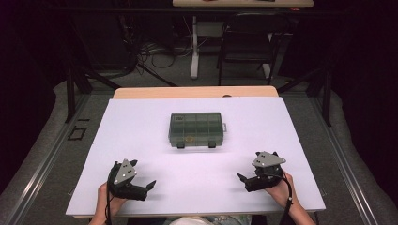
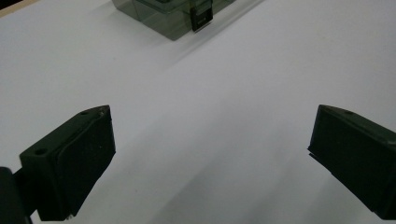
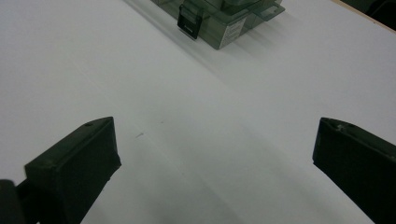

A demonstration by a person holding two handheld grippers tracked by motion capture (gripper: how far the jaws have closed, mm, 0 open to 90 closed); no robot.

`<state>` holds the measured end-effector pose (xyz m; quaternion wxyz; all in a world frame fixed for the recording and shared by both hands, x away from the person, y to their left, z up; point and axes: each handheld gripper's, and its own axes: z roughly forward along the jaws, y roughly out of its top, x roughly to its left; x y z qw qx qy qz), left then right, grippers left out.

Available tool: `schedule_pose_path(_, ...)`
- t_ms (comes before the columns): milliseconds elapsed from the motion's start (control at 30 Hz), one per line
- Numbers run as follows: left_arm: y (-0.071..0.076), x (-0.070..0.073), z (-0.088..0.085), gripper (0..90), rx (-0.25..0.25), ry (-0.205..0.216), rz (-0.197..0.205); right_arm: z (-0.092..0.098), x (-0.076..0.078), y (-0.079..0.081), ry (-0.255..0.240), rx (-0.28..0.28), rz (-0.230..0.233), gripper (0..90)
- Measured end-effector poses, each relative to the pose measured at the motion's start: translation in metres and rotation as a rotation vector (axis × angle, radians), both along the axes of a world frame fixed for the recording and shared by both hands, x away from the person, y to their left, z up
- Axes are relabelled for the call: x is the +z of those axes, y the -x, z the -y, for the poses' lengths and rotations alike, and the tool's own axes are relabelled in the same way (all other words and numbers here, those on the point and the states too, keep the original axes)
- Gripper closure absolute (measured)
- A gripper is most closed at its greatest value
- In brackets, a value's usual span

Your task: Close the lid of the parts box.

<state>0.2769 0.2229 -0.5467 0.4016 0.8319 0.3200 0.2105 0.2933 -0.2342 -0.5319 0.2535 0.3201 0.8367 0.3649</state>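
Note:
A dark, see-through compartment box [image 1: 196,130] lies shut in the middle of the white table [image 1: 141,126], its two black latches facing me. My left gripper [image 1: 143,174] rests near the front left, open, with nothing between its jaws. My right gripper [image 1: 248,166] sits at the front right, also open and empty. In the left gripper view the box [image 2: 163,14] lies far ahead, beyond the wide-apart jaws of the left gripper [image 2: 212,154]. The right gripper view shows the box [image 3: 229,18] and one latch [image 3: 189,21] well past the right gripper [image 3: 215,163].
A wooden strip [image 1: 195,92] edges the table's far side. Beyond it stand a black chair [image 1: 248,42] and a desk leg [image 1: 194,47], with cables on the floor. Black frame posts [image 1: 70,89] flank the table. White surface lies between the grippers and the box.

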Motion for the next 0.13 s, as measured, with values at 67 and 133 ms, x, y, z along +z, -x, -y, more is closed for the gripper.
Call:
schedule_pose_path(67,-0.0006,0.0002,-0.0004,0.3,0.000,-0.002,0.004,-0.0002,-0.0006,0.0001,-0.002,-0.003,-0.002,0.0)
schedule_pose_path(133,-0.0013,0.0007,-0.0010,0.3,0.003,-0.005,0.014,0.0000,-0.0001,0.0000,-0.005,-0.003,-0.003,0.0)
